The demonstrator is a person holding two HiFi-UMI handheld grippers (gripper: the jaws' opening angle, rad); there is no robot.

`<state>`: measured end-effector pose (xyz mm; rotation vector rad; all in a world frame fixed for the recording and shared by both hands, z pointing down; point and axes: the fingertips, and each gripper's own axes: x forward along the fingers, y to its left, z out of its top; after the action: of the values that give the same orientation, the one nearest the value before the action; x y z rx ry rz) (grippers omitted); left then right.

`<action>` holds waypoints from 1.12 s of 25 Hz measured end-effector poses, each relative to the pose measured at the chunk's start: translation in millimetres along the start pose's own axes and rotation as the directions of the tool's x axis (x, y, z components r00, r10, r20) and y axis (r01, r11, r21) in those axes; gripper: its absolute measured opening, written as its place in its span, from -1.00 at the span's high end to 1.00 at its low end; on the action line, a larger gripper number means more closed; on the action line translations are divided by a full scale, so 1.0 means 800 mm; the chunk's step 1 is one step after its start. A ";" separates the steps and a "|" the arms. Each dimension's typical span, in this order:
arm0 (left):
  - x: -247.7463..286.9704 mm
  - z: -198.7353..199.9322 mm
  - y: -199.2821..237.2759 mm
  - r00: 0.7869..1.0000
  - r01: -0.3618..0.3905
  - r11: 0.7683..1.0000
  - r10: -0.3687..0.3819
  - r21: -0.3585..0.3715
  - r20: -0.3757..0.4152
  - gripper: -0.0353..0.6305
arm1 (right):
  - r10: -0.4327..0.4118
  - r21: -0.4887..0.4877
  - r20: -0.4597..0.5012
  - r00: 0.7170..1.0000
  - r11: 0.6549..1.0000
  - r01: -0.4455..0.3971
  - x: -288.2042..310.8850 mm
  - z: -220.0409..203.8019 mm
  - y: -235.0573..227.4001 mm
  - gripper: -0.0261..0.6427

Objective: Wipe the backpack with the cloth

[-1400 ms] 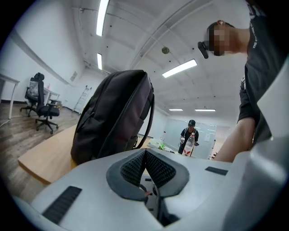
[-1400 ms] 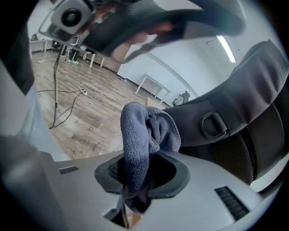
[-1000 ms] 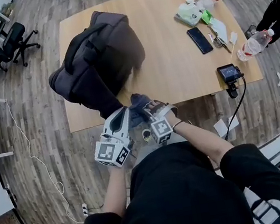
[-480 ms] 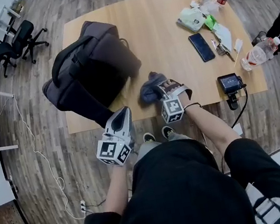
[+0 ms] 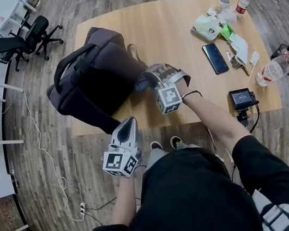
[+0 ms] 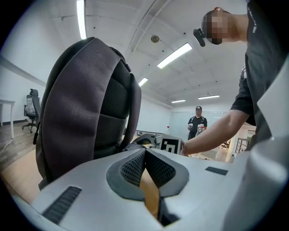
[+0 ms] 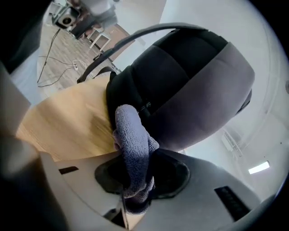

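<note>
Left gripper (image 5: pixel 129 122) hangs just off the near edge of the table (image 5: pixel 173 29), pointing at the lower corner of the backpack (image 5: pixel 93 77). Seen along its own jaws, this left gripper (image 6: pixel 144 155) is clenched shut with nothing between the pads; only the pale wood of the table shows below them. The backpack (image 6: pixel 86 108) rises right in front of it, standing on the tabletop with its padded back panel and a shoulder strap turned this way.

From the head view the dark grey backpack sits on the left half of the table, its carry handle arching over the top. At its right side is the right gripper (image 5: pixel 151 77), held over the tabletop. In its own view the right gripper (image 7: pixel 135 180) is grasping the cloth (image 7: pixel 133 144), a bluish-grey rag squeezed between the pads, its free end sticking up towards the bag. The cloth (image 5: pixel 146 78) lies against the backpack (image 7: pixel 189 90) at its lower edge, probably touching, though the angle leaves that unsure.

Further right on the table lie a pack of wipes (image 5: pixel 207 26), a dark phone (image 5: pixel 215 58), a paper cup (image 5: pixel 224 1) and a red-capped bottle (image 5: pixel 243 0). A clear plastic bottle (image 5: pixel 272 70) lies at the far right edge.
</note>
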<state>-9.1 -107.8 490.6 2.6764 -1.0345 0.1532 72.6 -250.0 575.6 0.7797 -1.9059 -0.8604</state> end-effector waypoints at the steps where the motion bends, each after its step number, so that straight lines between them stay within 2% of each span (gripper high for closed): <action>1: 0.001 0.000 0.000 1.000 -0.005 1.000 0.005 0.001 0.000 0.84 | -0.015 -0.014 0.024 1.000 1.000 0.016 -0.006 0.009 -0.011 0.63; 5: 0.003 0.002 -0.005 1.000 -0.010 1.000 0.010 0.004 0.010 0.84 | -0.083 -0.053 0.106 0.991 0.995 0.089 -0.037 0.042 -0.055 0.64; 8: 0.004 0.009 -0.009 1.000 -0.006 1.000 0.006 0.013 0.024 0.84 | -0.156 -0.055 0.173 0.973 0.984 0.168 -0.072 0.073 -0.101 0.64; 10: 0.005 0.012 -0.012 1.000 -0.004 1.000 0.003 0.017 0.030 0.84 | -0.205 -0.070 0.226 0.952 0.972 0.226 -0.101 0.100 -0.135 0.64; 14: 0.004 0.018 -0.014 0.999 -0.006 1.000 0.005 0.020 0.041 0.84 | -0.308 -0.059 0.334 0.891 0.936 0.346 -0.158 0.162 -0.213 0.64; 15: 0.004 0.019 -0.013 0.999 -0.008 1.000 0.007 0.021 0.046 0.84 | -0.305 -0.064 0.341 0.889 0.936 0.345 -0.164 0.175 -0.227 0.64; 18: 0.003 0.019 -0.015 0.998 -0.020 1.000 0.019 0.013 0.060 0.84 | -0.246 -0.107 0.334 0.910 0.949 0.296 -0.166 0.195 -0.255 0.64; 21: -0.003 0.020 -0.015 0.997 -0.030 1.000 0.030 0.002 0.064 0.84 | -0.248 -0.114 0.351 0.903 0.946 0.305 -0.173 0.213 -0.290 0.64; 25: -0.012 0.019 -0.013 0.996 -0.054 0.998 0.055 -0.009 0.070 0.84 | -0.199 -0.113 0.349 0.916 0.961 0.252 -0.152 0.225 -0.288 0.64; 28: -0.023 0.019 -0.008 0.994 -0.081 0.997 0.082 -0.020 0.078 0.84 | -0.263 -0.014 0.383 0.885 0.957 0.290 -0.151 0.220 -0.280 0.64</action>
<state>-18.5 -95.9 471.0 2.6456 -1.1644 0.0555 5.8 -236.6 273.9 0.9075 -2.1119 -1.3304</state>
